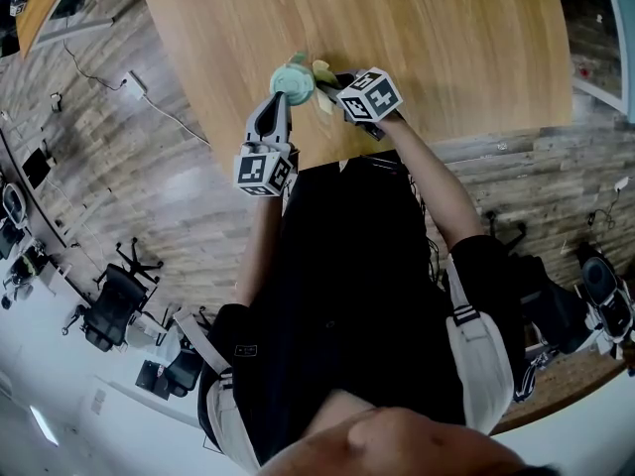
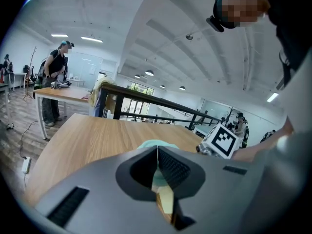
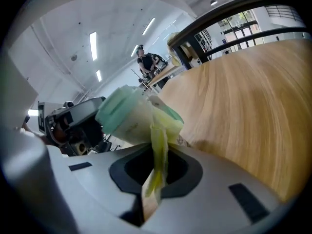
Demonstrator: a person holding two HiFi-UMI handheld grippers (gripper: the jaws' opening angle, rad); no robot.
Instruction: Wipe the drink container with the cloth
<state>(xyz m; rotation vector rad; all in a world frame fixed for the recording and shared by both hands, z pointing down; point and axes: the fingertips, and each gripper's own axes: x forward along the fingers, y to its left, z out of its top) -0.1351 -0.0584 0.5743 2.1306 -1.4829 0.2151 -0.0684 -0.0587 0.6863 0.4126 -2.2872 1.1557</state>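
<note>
A pale drink container [image 1: 293,80] with a teal lid is held just above the near edge of the wooden table [image 1: 446,48]. My left gripper [image 1: 281,99] comes at it from below and is shut on it; in the left gripper view only its teal rim [image 2: 155,144] shows past the closed jaws. My right gripper [image 1: 335,85] is shut on a yellow-green cloth [image 1: 322,70] pressed against the container's right side. In the right gripper view the cloth [image 3: 158,135] rises from the jaws onto the tilted container [image 3: 126,116], with the left gripper [image 3: 73,126] behind it.
The table [image 3: 243,106] stretches away bare beyond the container. Office chairs [image 1: 114,305] and a cable [image 1: 149,97] are on the wood floor to the left. A person [image 2: 53,82] stands at another table, and a black railing [image 2: 146,99] runs behind.
</note>
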